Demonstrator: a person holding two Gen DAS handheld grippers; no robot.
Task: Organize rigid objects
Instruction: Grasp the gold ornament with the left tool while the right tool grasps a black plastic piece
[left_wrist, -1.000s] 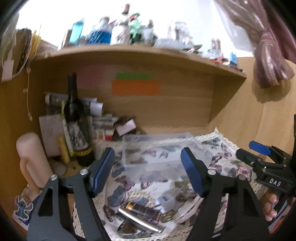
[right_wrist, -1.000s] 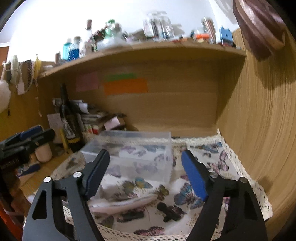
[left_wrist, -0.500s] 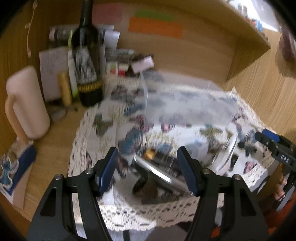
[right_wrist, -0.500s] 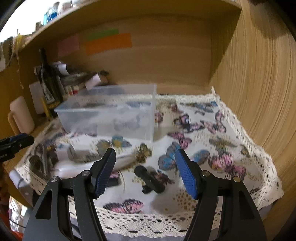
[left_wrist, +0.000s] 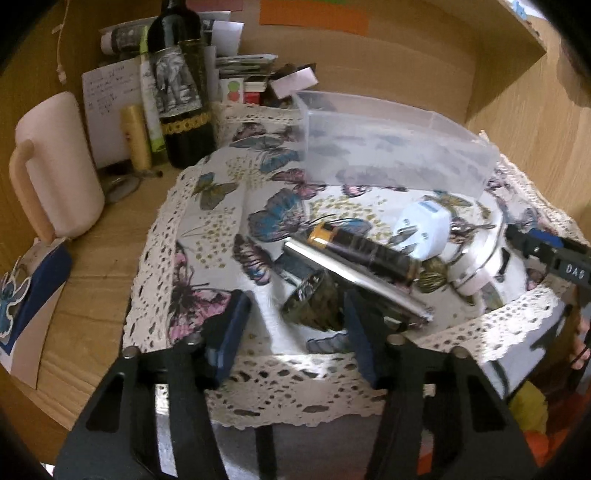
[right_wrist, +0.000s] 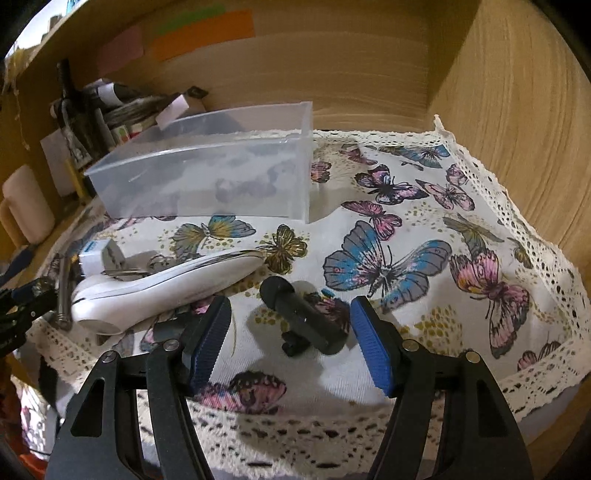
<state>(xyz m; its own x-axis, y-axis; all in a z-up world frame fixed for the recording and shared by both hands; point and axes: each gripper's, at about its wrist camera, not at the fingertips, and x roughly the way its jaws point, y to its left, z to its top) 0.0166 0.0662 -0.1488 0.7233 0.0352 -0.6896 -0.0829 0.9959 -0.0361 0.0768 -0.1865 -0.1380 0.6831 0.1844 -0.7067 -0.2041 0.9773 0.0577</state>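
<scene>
A wooden desk alcove with sticky notes on its back panel holds a lace-edged butterfly cloth (left_wrist: 207, 206), and on that cloth the loose items wait in front of an empty clear plastic bin (left_wrist: 391, 147), the likely place to gather them.

In the left wrist view, the left gripper (left_wrist: 291, 325) hangs above the cloth's near edge with its fingers spread and nothing between them. Just ahead of the right finger lies a small dark cup (left_wrist: 314, 302) on its side, touching a silver rod (left_wrist: 354, 280) and a dark cylinder with a gold cap (left_wrist: 365, 251) that run away to the right. Beyond them sits a white plug adapter (left_wrist: 421, 229), with the bin farther ahead still. Left of the fingers, off the cloth, stand a pink mug (left_wrist: 62, 166) and a dark bottle (left_wrist: 181, 85) among papers; these look like desk clutter, not part of the job. The spread fingers near the cup suggest it is the next pick.

In the right wrist view, the same cloth fills the surface, bare to the right of the fingers. The right gripper (right_wrist: 291, 332) is released, jaws wide, with a small black cylindrical part (right_wrist: 306, 317) lying between the fingertips, not yet pinched. Left of the left finger rests a long white handheld device (right_wrist: 162, 284), and ahead stands the bin.
</scene>
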